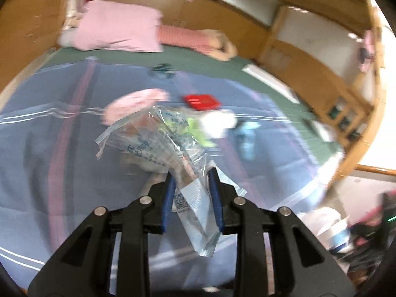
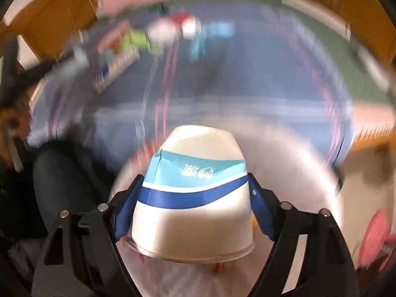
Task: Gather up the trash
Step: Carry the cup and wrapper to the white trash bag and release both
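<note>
Left wrist view: the left gripper (image 1: 191,173), nearly closed, pinches clear wrappers (image 1: 158,143) above the blue bedspread (image 1: 61,160); a red packet (image 1: 201,101) lies farther off. The right gripper (image 2: 195,193), jaws wide, clamps a white cup (image 2: 193,198) over what seems, through blur, a white bin (image 2: 309,178).

L gripper (image 1: 191,185) clamps clear wrappers (image 1: 158,146) over bed (image 1: 49,160).
</note>
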A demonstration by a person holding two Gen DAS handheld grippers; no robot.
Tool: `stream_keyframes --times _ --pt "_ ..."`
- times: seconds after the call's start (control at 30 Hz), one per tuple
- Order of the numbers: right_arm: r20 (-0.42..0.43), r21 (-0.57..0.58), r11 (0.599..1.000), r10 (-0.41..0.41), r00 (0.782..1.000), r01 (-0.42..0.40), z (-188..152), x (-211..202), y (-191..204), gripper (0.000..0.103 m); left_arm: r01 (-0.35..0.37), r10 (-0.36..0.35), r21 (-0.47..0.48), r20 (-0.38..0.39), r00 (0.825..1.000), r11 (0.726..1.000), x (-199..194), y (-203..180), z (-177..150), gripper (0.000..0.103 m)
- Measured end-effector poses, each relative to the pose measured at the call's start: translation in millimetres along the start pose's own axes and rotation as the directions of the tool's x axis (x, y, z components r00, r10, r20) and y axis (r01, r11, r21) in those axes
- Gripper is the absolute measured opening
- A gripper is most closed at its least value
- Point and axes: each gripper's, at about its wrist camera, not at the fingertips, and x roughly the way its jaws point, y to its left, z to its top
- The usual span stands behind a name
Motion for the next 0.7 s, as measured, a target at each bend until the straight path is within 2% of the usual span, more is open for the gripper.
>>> stream_keyframes --times 0.03,0.07,0.13,0.2,0.27,0.3,0.37,0.4,0.43,0.5,0.53,0.57,0.6,0.63,0.67,0.7 --pt "-0.055 0.011 1.000 -0.002 0.998 0.003 -7.8 11.6 -2.9 0.080 0.034 -0.034 0.016 -0.005 0.999 0.999 -0.7 -12.6 -2.1 0.028" --pt "-0.076 0.013 1.000 -0.010 0.997 0.011 -11.2 17.3 -4.1 0.080 0.063 -0.063 0.028 -0.013 0.998 0.998 0.2 -23.3 -4.1 0.028" --pt "-0.075 0.027 0.999 -0.027 0.997 0.029 -12.5 19.1 -10.9 0.080 0.126 -0.124 0.049 -0.043 0.991 0.991 2.7 -43.3 -10.3 0.028" --pt "-0.001 0.102 0.995 0.004 1.000 -0.004 -7.2 4.2 -25.4 0.081 0.188 -0.181 0.083 -0.089 0.980 0.979 7.9 -66.7 -18.9 0.028" --pt "0.100 0.214 0.974 0.059 0.993 -0.079 -1.9 -14.7 -45.3 0.081 0.232 -0.216 0.124 -0.130 0.968 0.965 14.5 -86.0 -28.1 0.028" --pt "0.172 0.283 0.951 0.075 0.982 -0.122 -1.0 -27.6 -58.3 0.081 0.248 -0.227 0.145 -0.146 0.963 0.958 17.9 -94.3 -31.8 0.028" --pt "0.278 0.359 0.920 0.055 0.959 -0.156 0.4 -47.9 -76.0 0.081 0.309 -0.266 0.197 -0.215 0.940 0.930 25.3 -116.6 -45.2 0.028" --pt "0.327 0.382 0.911 0.025 0.945 -0.157 1.2 -58.9 -83.1 0.081 0.350 -0.295 0.218 -0.251 0.922 0.911 27.4 -129.1 -52.0 0.028" --pt "0.357 0.396 0.905 0.002 0.934 -0.153 0.6 -67.5 -87.4 0.081 0.417 -0.340 0.247 -0.300 0.891 0.875 29.7 -146.6 -62.2 0.028" --pt "0.422 0.425 0.891 -0.038 0.906 -0.160 -0.4 -81.5 -96.4 0.081 0.562 -0.418 0.305 -0.424 0.803 0.769 33.4 -185.6 -86.2 0.038" --pt "0.447 0.436 0.883 -0.048 0.893 -0.171 -2.0 -85.6 -100.2 0.082 0.605 -0.433 0.333 -0.464 0.773 0.723 33.7 -200.2 -97.4 0.055" --pt "0.480 0.450 0.875 -0.067 0.875 -0.180 -3.1 -90.0 -101.6 0.084 0.615 -0.430 0.358 -0.475 0.768 0.702 34.1 -207.7 -103.8 0.078" --pt "0.495 0.455 0.872 -0.081 0.865 -0.179 -4.1 -92.8 -105.1 0.085 0.608 -0.413 0.390 -0.477 0.776 0.691 35.0 -214.3 -109.6 0.085" --pt "0.508 0.456 0.873 -0.099 0.856 -0.170 -4.9 -94.6 -105.5 0.087 0.573 -0.371 0.432 -0.467 0.803 0.696 37.6 -217.8 -112.9 0.087" --pt "0.519 0.451 0.880 -0.125 0.846 -0.146 -4.0 -96.7 -102.4 0.091 0.521 -0.320 0.469 -0.444 0.837 0.713 40.8 -215.1 -110.7 0.087" --pt "0.524 0.444 0.886 -0.138 0.841 -0.131 -2.2 -97.3 -103.0 0.093 0.481 -0.288 0.485 -0.420 0.861 0.731 42.7 -210.4 -106.9 0.087"
